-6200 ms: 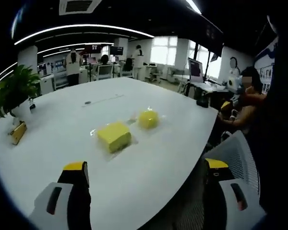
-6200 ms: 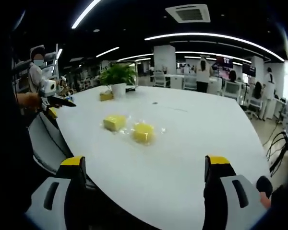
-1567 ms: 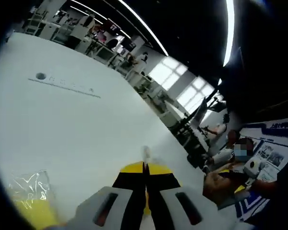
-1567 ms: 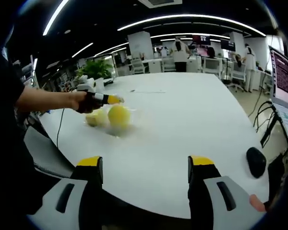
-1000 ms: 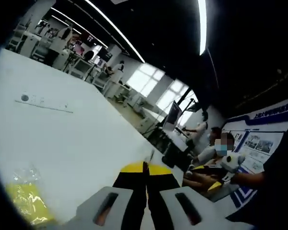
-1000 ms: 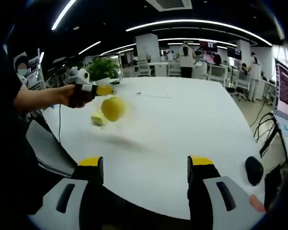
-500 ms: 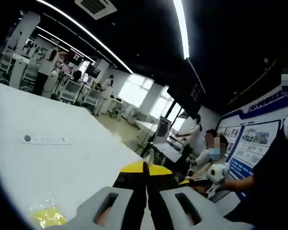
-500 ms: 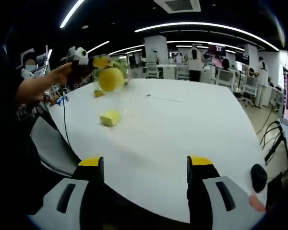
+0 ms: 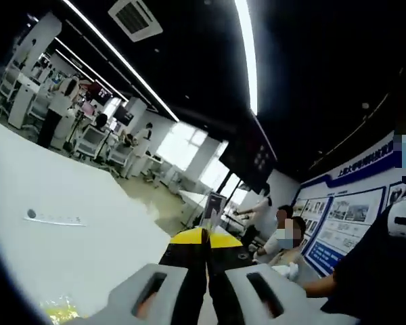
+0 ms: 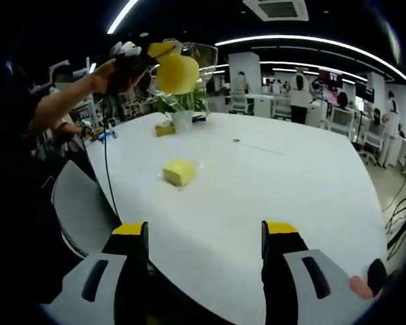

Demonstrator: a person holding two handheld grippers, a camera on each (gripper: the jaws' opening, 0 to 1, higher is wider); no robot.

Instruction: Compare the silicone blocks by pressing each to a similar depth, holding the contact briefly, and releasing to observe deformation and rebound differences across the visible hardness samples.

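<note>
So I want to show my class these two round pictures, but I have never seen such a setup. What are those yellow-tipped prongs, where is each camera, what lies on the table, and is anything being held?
There is no robot here: a person holds a two-jaw gripper in each hand, and each gripper carries a fisheye camera looking along its own jaws.

In the right gripper view, the right gripper stands open at the bottom. Beyond it lies a white table with one yellow silicone block in clear wrap and a potted plant further back. The person's hand holds the left gripper high, pinching the wrap of a rounder yellow block that hangs above the table.

In the left gripper view, its jaws are pressed together.
</note>
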